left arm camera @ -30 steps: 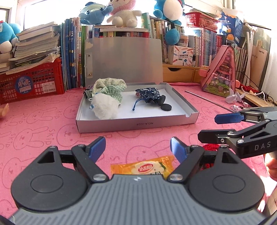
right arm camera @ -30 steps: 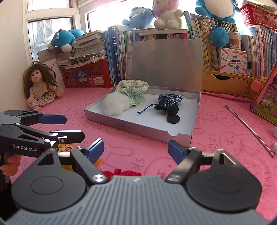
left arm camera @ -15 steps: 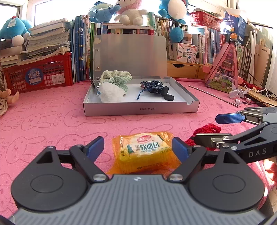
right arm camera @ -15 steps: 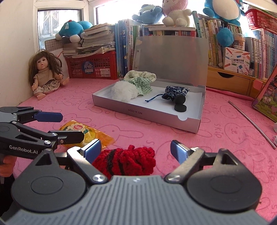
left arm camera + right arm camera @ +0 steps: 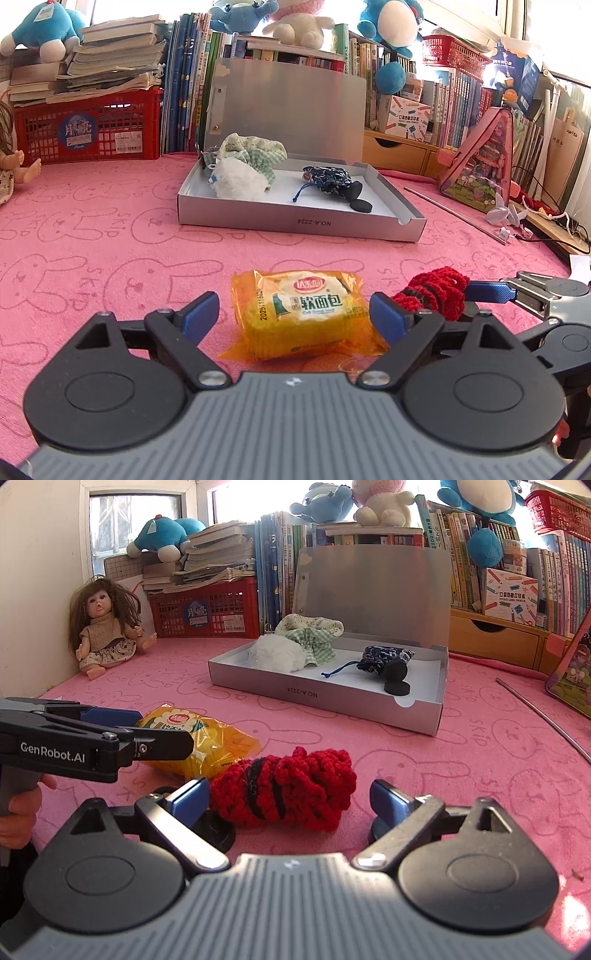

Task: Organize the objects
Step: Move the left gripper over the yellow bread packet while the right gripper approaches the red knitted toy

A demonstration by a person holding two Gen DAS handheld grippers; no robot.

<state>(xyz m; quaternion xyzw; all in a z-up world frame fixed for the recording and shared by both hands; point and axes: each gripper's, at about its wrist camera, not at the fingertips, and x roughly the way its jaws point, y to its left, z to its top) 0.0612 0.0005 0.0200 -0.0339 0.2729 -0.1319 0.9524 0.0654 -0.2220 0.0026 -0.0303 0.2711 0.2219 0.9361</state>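
Note:
An orange bread packet (image 5: pixel 301 314) lies on the pink cloth between the fingers of my open left gripper (image 5: pixel 295 314); it also shows in the right wrist view (image 5: pixel 199 744). A red knitted piece (image 5: pixel 284 788) lies between the fingers of my open right gripper (image 5: pixel 286 799); it also shows in the left wrist view (image 5: pixel 432 293). Farther back stands an open grey box (image 5: pixel 295 221) with its lid up. It holds a white fluffy item (image 5: pixel 238 181), a green checked cloth (image 5: pixel 258 155), a dark blue pouch (image 5: pixel 327 179) and black discs (image 5: pixel 360 206).
A doll (image 5: pixel 103 627) sits at the left wall. A red crate (image 5: pixel 88 127) with stacked books, upright books and plush toys line the back. A thin metal rod (image 5: pixel 454 214) and a pink house-shaped case (image 5: pixel 480 162) lie to the right.
Both grippers have moved back and tilted down. The bread packet now lies between my left fingers and the red knitted piece between my right fingers. Both stay open.

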